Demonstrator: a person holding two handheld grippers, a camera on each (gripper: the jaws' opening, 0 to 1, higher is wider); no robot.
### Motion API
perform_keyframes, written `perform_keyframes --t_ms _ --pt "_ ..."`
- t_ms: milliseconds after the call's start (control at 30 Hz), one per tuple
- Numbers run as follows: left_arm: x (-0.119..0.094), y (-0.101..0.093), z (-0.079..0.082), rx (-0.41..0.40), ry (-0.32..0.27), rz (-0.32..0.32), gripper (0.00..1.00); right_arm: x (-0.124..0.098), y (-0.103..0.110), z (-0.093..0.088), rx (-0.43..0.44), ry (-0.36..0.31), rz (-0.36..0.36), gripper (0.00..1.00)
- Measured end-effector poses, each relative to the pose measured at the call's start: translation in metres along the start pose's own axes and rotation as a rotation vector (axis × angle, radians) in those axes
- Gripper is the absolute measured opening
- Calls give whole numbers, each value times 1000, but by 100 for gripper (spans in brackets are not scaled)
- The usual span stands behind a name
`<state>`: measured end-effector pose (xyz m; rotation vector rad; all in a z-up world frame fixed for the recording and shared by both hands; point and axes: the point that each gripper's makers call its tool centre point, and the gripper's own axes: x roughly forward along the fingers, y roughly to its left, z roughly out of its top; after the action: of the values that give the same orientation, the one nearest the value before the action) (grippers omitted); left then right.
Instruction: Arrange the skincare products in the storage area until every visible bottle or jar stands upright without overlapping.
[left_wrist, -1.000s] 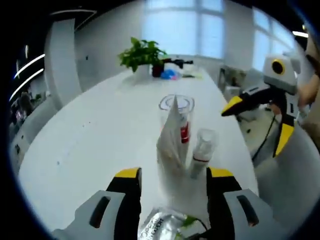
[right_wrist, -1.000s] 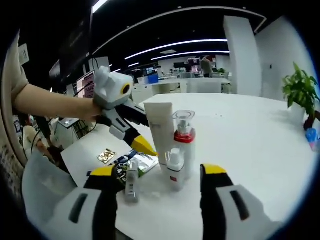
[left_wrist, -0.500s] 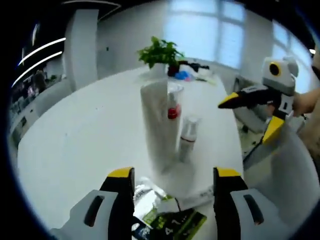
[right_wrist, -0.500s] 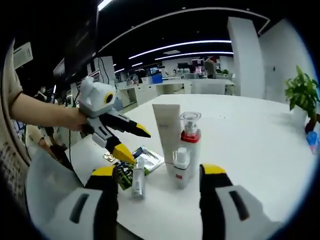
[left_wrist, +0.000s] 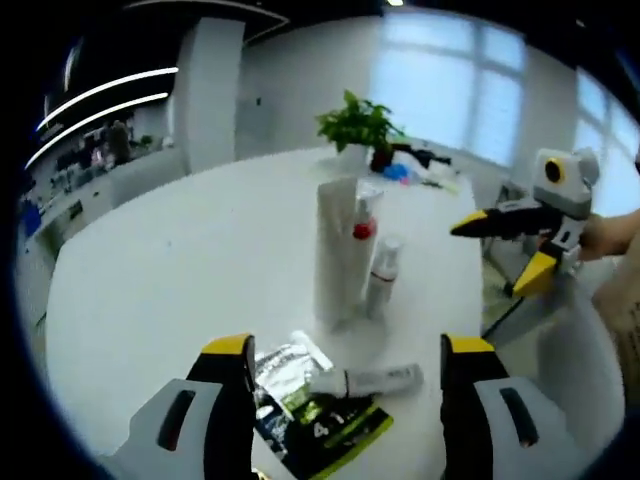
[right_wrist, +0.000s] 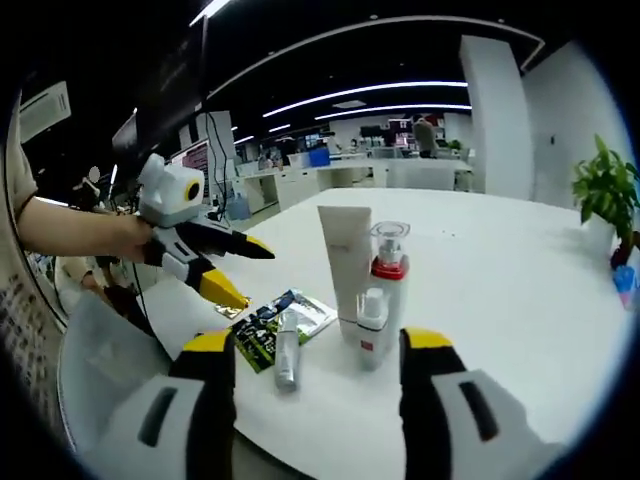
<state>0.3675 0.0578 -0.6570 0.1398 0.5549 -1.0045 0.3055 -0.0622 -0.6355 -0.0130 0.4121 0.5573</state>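
Three products stand upright close together on the white table (left_wrist: 180, 270): a white tube (left_wrist: 335, 250) (right_wrist: 347, 265), a pump bottle with a red collar (left_wrist: 365, 215) (right_wrist: 388, 275) and a small clear-capped bottle (left_wrist: 382, 275) (right_wrist: 372, 325). A small tube (left_wrist: 368, 380) (right_wrist: 287, 355) lies on its side beside flat sachets (left_wrist: 310, 415) (right_wrist: 265, 330). My left gripper (left_wrist: 348, 350) (right_wrist: 250, 275) is open, held back from the group with the lying tube between its jaws' line. My right gripper (right_wrist: 317, 342) (left_wrist: 490, 260) is open too, off to the side with nothing in it.
A potted plant (left_wrist: 362, 125) (right_wrist: 605, 185) and small blue items (left_wrist: 398, 170) sit at the table's far end. A person's arm (right_wrist: 70, 225) holds the left gripper. The table edge runs close beneath the right gripper's jaws.
The left gripper has drawn back from the white tube, which stays standing alone by the two bottles. The lying tube and sachets have come into its view. The right gripper's view has backed off slightly.
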Motion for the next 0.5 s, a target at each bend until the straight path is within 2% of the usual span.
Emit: perform_keyframes --t_ms 267,500 --pt "-30 -2 -1 -67 -61 78 85 -6 4 -4 1 8 8 67" --pt "-55 -9 -10 -113 -89 121 87 -10 7 -10 7 21 14 67"
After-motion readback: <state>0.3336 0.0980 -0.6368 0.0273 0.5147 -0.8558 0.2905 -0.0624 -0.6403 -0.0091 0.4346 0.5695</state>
